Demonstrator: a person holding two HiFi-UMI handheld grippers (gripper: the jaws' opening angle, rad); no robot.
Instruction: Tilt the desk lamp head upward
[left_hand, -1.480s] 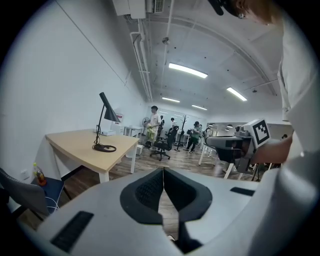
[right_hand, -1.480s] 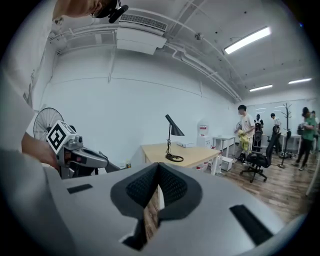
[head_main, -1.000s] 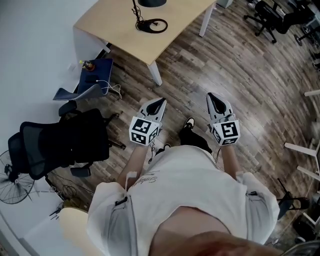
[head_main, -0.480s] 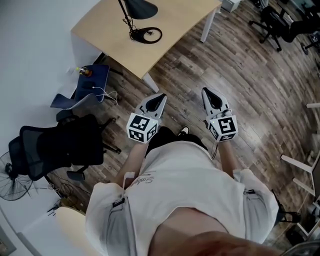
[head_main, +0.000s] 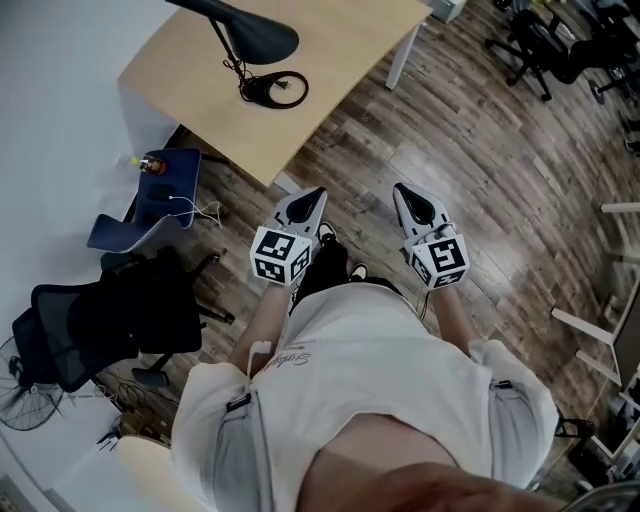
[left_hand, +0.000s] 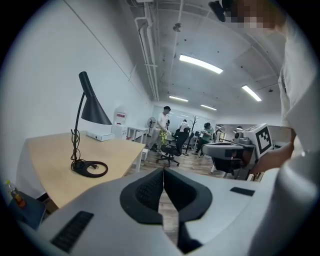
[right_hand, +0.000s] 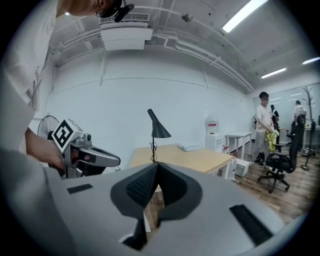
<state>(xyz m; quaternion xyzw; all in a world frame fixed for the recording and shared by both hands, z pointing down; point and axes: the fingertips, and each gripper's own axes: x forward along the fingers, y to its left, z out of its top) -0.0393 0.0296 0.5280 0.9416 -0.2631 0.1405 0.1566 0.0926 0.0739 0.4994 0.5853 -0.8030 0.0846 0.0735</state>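
Note:
A black desk lamp stands on the light wooden desk at the top of the head view. Its cone head points down over its ring base. My left gripper and right gripper are held side by side above the wood floor, well short of the desk. Both are shut with nothing between the jaws. In the left gripper view the lamp is at the left, beyond the closed jaws. From the right gripper the lamp shows straight ahead, above the jaws.
A black office chair, a blue seat with a bottle and a fan stand left of me. More office chairs stand at the far right. People stand far behind the desk. A white box lies on it.
The desk and lamp have come nearer and further into the head view, with the lamp head now fully showing. Both grippers stayed shut and side by side.

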